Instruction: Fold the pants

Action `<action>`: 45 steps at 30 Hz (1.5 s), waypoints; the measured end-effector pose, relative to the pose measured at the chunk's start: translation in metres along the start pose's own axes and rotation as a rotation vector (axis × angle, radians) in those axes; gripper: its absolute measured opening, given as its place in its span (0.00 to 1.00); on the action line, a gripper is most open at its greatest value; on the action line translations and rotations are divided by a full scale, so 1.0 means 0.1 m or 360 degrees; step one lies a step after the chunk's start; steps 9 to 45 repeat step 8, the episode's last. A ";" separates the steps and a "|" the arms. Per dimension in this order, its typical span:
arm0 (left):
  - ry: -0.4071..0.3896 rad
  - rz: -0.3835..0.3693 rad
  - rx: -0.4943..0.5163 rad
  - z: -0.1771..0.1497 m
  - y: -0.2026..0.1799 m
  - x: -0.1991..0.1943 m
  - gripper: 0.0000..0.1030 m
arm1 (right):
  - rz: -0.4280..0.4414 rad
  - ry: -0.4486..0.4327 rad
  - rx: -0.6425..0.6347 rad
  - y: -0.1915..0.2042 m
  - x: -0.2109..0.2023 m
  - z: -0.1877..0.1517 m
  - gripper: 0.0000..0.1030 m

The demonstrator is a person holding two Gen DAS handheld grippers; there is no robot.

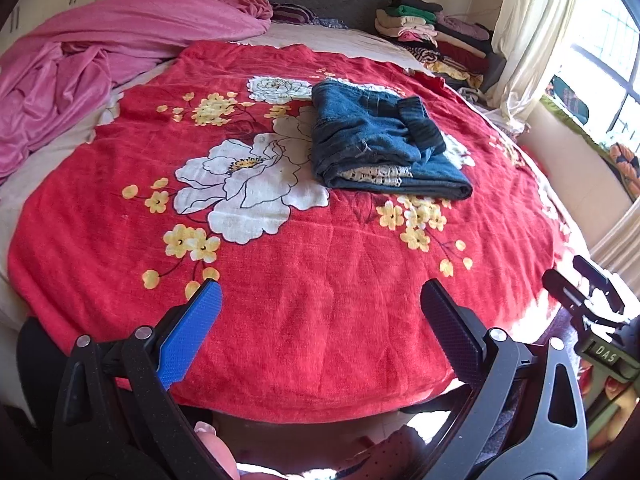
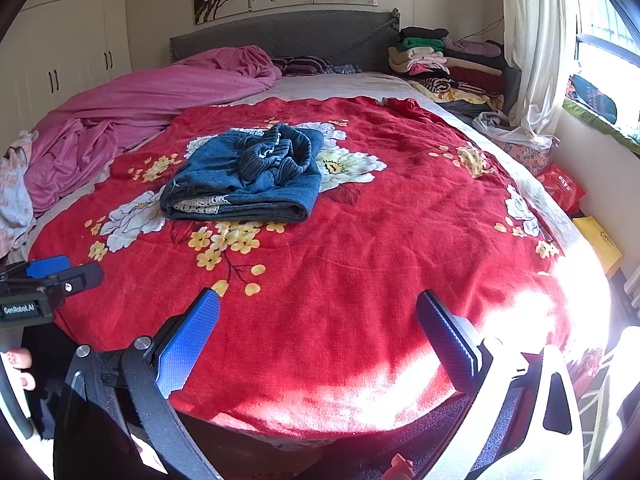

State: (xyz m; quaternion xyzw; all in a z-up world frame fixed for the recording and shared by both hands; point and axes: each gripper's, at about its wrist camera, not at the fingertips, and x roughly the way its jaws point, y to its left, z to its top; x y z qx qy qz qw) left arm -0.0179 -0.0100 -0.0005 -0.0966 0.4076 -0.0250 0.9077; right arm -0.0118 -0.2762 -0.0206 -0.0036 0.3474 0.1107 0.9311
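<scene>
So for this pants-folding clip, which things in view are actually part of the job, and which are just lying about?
Part of the job:
- blue pants, folded on the red floral blanket
- left gripper, open, empty
- right gripper, open, empty

Just lying about:
- pink sheet, bunched at the bed's left side
- stack of folded clothes by the headboard
- curtain
- red bag on the floor

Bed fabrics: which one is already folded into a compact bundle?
The blue denim pants, lying alone mid-way up the red floral blanket. The blanket is spread flat, and the pink sheet is heaped loose at the left.
</scene>
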 end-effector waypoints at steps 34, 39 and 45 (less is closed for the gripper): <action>0.0042 0.0520 -0.0035 0.87 1.04 0.42 0.91 | -0.0257 0.0071 0.0104 -1.02 0.44 0.52 0.96; 0.0042 0.0520 -0.0035 0.87 1.04 0.42 0.91 | -0.0257 0.0071 0.0104 -1.02 0.44 0.52 0.96; 0.0042 0.0520 -0.0035 0.87 1.04 0.42 0.91 | -0.0257 0.0071 0.0104 -1.02 0.44 0.52 0.96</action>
